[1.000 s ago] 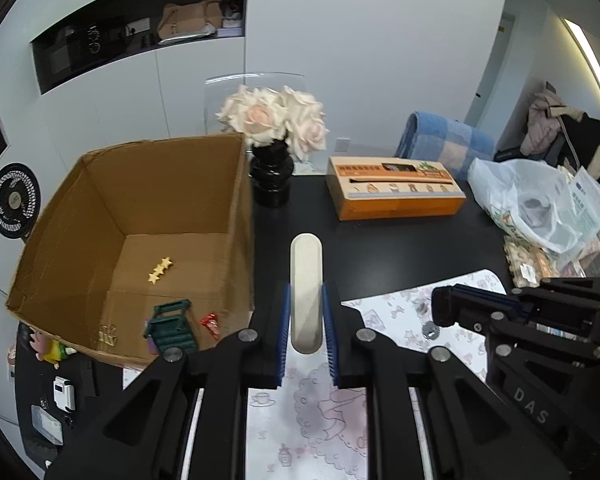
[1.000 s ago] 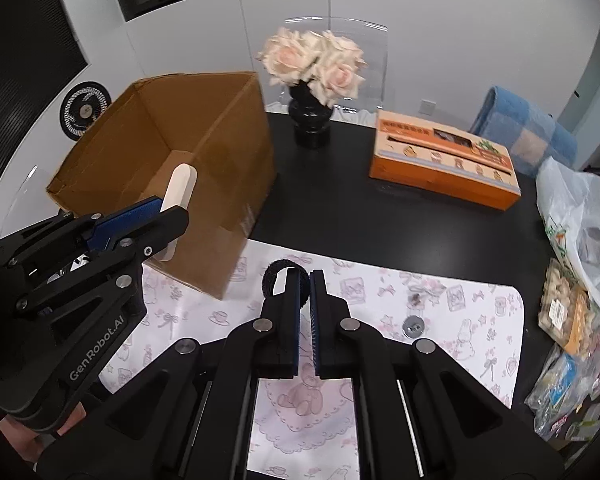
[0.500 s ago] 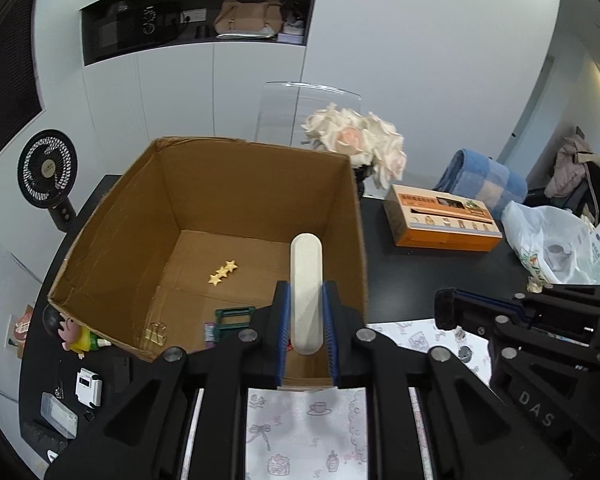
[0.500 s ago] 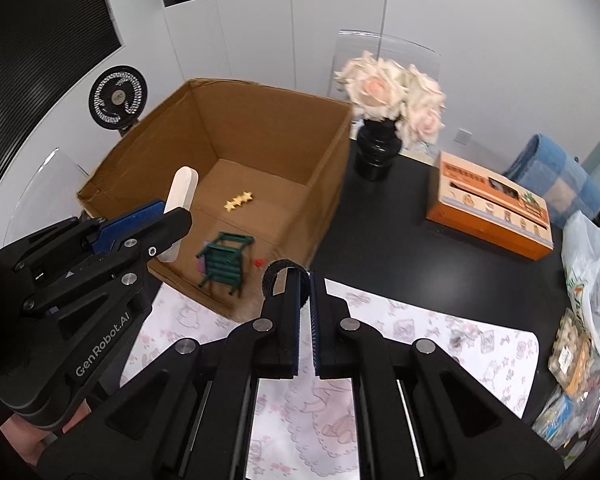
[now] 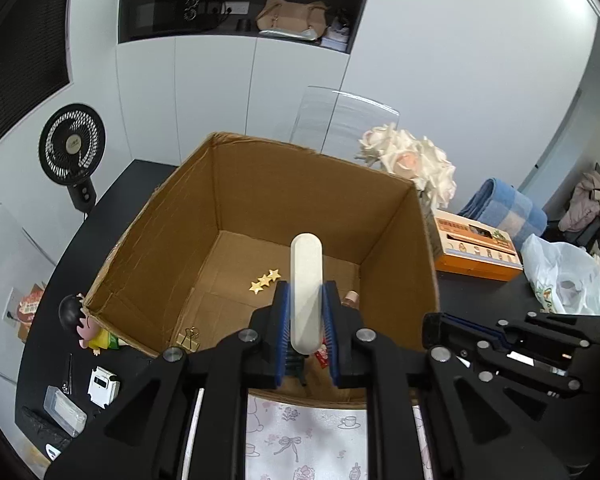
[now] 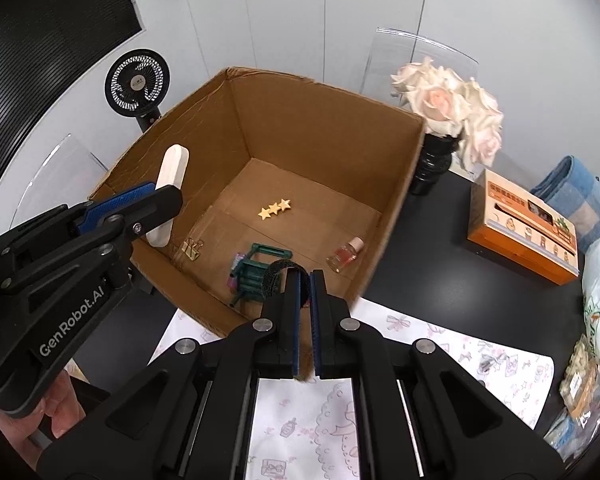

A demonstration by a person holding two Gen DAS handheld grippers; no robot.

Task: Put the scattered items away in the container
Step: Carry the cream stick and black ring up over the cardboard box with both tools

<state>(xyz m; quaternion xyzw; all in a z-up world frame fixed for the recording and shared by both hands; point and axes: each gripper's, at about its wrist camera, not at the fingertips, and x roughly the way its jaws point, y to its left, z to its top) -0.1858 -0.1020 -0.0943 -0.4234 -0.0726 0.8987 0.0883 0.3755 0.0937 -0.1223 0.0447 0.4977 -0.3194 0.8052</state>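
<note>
Both grippers have swung over the open brown cardboard box [image 6: 320, 128], which earlier lay off to the left. Left gripper [image 5: 306, 320] clamps a cream oblong plastic case [image 5: 306, 280] upright above the box's interior. Right gripper [image 6: 305, 296] pinches a black fabric loop [image 6: 278, 274] at the near wall. On the box floor lie three joined gold stars [image 6: 275, 208], a gold binder clip [image 6: 192, 248], a small green crate [image 6: 254, 272] and a little glass bottle [image 6: 345, 255].
</note>
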